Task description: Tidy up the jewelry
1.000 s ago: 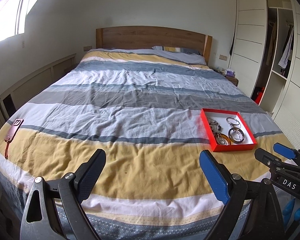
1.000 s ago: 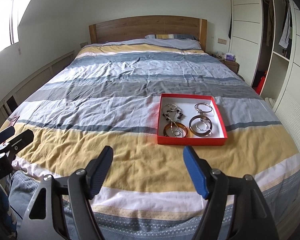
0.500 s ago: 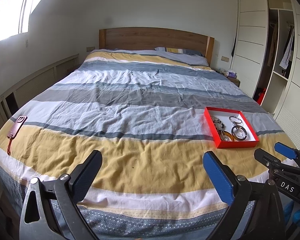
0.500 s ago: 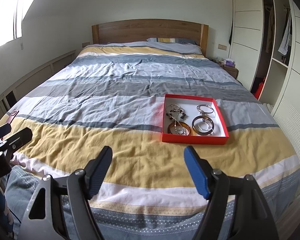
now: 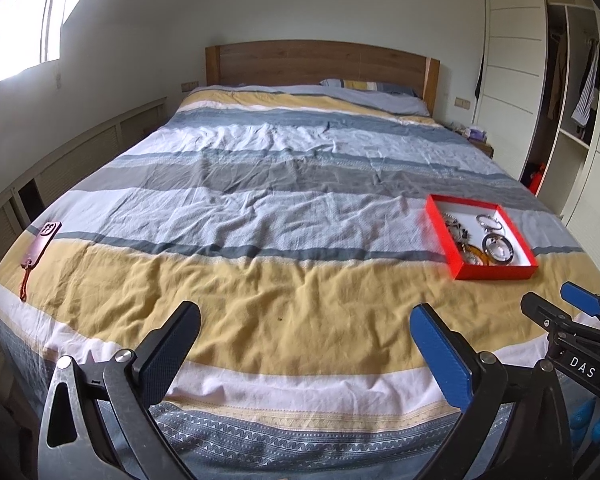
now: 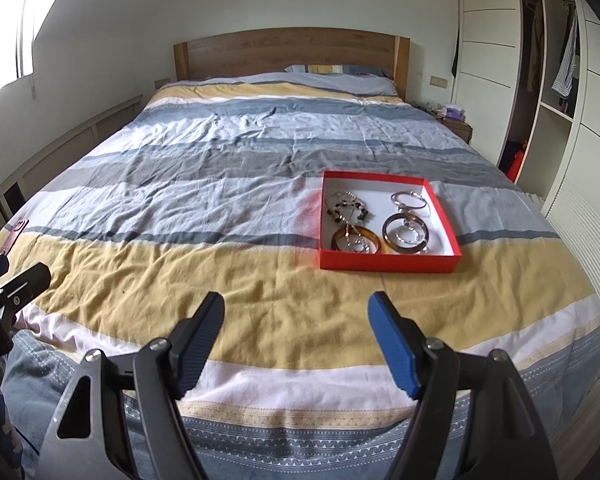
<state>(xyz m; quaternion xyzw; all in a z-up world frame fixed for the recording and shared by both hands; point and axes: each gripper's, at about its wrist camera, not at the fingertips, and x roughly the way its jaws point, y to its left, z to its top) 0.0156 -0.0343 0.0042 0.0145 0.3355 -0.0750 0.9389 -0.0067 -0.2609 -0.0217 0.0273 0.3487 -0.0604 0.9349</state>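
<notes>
Both grippers are drawing back from the red tray [image 6: 388,261], now smaller in view. Tray: lying on the bed [image 6: 220,208], holding bangles [image 6: 405,234] and chains together, unsorted. Right gripper [image 6: 296,344] and left gripper [image 5: 304,344]: hovering before the tray, fingers wide, holding nothing.

Bright daylight from blown-out window [image 5: 16,20] at left, soft shadows, sharp focus, fisheye-curved edges

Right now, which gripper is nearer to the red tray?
Right. The right gripper hangs just short of the red tray, slightly to its left; the left gripper is farther left.
</notes>
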